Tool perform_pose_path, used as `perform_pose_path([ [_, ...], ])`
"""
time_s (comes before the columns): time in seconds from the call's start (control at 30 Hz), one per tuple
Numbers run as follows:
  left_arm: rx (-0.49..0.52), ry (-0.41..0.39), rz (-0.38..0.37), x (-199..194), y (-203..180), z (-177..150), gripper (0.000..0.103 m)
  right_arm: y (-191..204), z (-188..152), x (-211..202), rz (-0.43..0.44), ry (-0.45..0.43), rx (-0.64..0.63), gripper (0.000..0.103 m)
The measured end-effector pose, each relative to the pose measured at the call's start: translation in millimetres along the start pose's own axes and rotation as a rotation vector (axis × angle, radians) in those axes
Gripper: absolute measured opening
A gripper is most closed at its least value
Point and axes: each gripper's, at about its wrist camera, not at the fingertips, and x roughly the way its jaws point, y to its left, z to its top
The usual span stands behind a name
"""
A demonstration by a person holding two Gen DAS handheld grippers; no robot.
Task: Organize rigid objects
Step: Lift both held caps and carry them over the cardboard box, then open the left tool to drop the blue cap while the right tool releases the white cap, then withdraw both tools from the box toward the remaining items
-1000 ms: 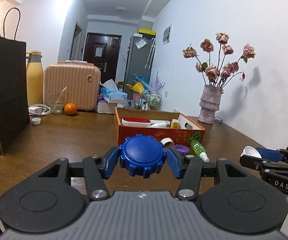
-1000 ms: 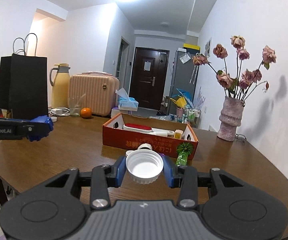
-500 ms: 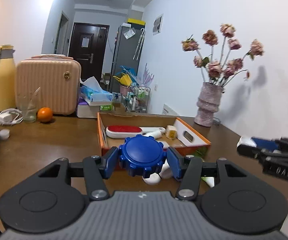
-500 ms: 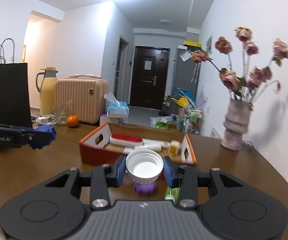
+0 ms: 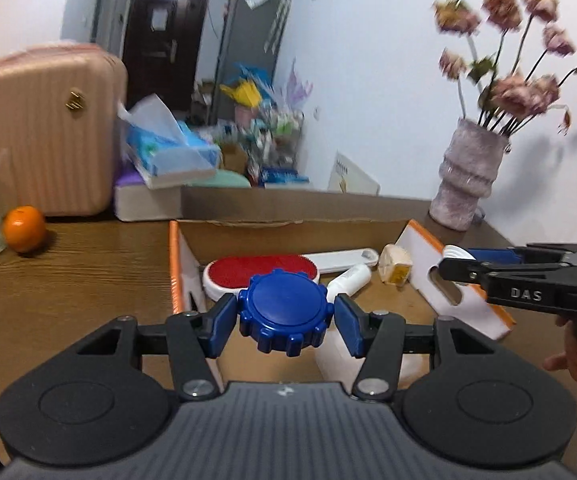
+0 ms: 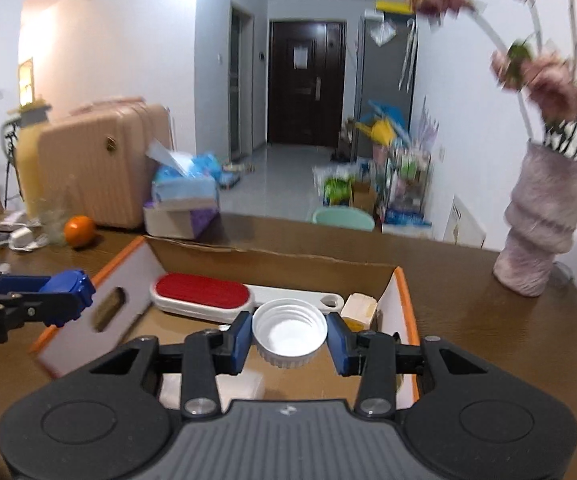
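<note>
Left wrist view first: my left gripper [image 5: 285,320] has its blue pads clamped on either side of a blue knobbed cap [image 5: 284,317], flat face up, and it hangs over the near end of the cardboard box [image 5: 464,304], the one with orange edges and white inner flaps. Inside the box I see a white brush with a red pad [image 5: 259,272], a white tube [image 5: 348,281] lying beside it, and a small yellowish block [image 5: 396,266] toward the right wall. At the right edge the right gripper [image 5: 454,258] comes in sideways, a white rim showing between its tips, with the person's fingers [image 5: 572,362] wrapped on the handle below. Over to the right wrist view: the right gripper [image 6: 288,338] is pinching a white screw cap [image 6: 289,332], hollow side up, also over the box [image 6: 402,308], just in front of the red-padded brush [image 6: 202,294] and beside the yellowish block [image 6: 359,306]. The left gripper's blue tip [image 6: 68,288] sits at the box's left flap. Farther back on the wooden table [image 6: 488,328] I have an orange [image 6: 79,231], a pink ribbed case [image 6: 104,168], a tissue box [image 6: 184,186], and on the right a pale vase [image 6: 538,236] with dried pink flowers, blurred.
</note>
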Motion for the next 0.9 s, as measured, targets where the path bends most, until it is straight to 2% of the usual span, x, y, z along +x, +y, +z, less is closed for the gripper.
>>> perform_pose_path([
  [0.2, 0.113, 0.042, 0.053, 52, -3, 1, 0.055, -14, 10, 78, -0.028, 0.131, -0.004, 0.04],
  [0.37, 0.132, 0.082, 0.071, 80, 4, -9, 0.06, -17, 11, 122, -0.052, 0.206, -0.032, 0.041],
  [0.43, 0.141, 0.074, 0.053, 82, 7, -12, 0.07, -14, 7, 133, -0.055, 0.236, -0.045, 0.053],
  [0.5, 0.171, 0.067, 0.043, 81, 5, -14, 0.075, -10, 2, 135, -0.062, 0.248, -0.061, 0.054],
  [0.53, 0.174, 0.061, 0.047, 80, 4, -14, 0.078, -7, 3, 133, -0.068, 0.237, -0.071, 0.061],
  [0.6, 0.156, 0.053, 0.047, 79, 6, -13, 0.078, -7, 4, 129, -0.054, 0.23, -0.056, 0.066],
  [0.77, 0.142, 0.054, 0.068, 68, 8, -6, 0.078, -12, 5, 123, -0.057, 0.24, -0.008, 0.066],
  [0.9, 0.12, 0.032, 0.055, 37, 5, -2, 0.079, -12, 11, 107, -0.048, 0.22, 0.006, 0.066],
])
